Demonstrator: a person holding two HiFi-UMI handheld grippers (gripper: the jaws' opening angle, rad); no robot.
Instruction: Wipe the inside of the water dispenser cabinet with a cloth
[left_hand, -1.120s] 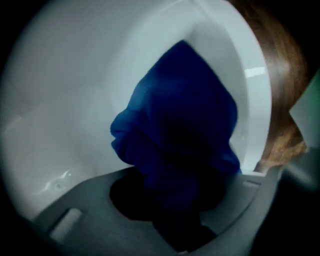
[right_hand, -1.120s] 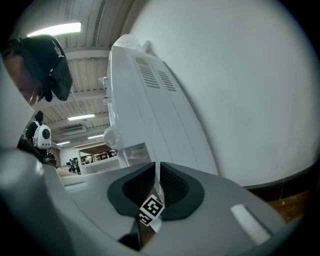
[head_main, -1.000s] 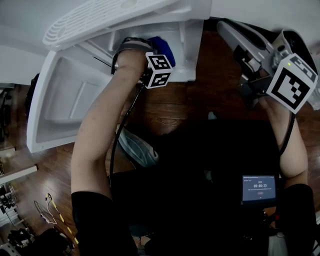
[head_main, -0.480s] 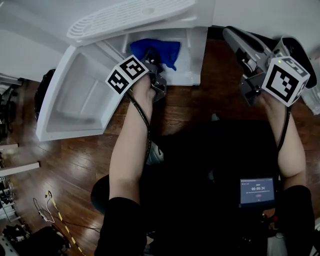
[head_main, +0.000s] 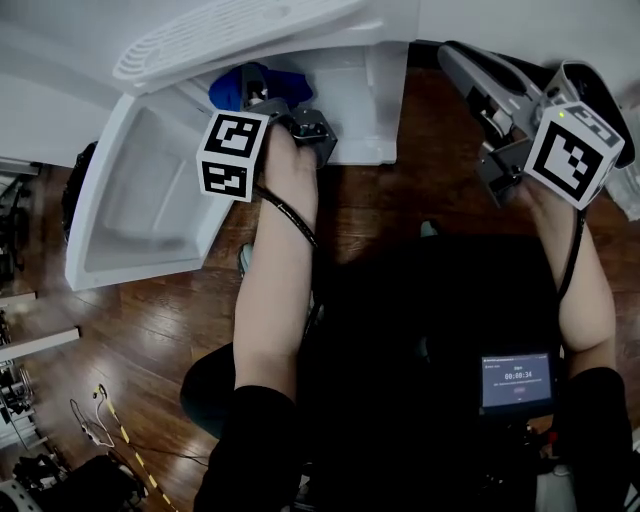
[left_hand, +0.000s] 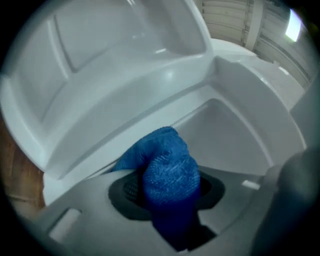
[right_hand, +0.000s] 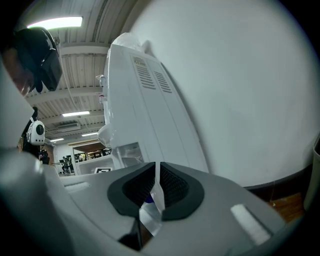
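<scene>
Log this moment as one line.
left gripper: shut on blue cloth | blue cloth: inside cabinet | right gripper: shut, outside cabinet

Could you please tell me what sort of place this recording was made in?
Probably an indoor workshop or lab: strip lights on a ribbed ceiling, loose cables on the wooden floor, and a white water dispenser.

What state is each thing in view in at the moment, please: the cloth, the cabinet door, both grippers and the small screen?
blue cloth: bunched, clamped between the jaws at the opening of the cabinet.
cabinet door: swung wide open.
left gripper: shut on the blue cloth.
right gripper: shut, empty, held off to the cabinet's right.
small screen: lit.
</scene>
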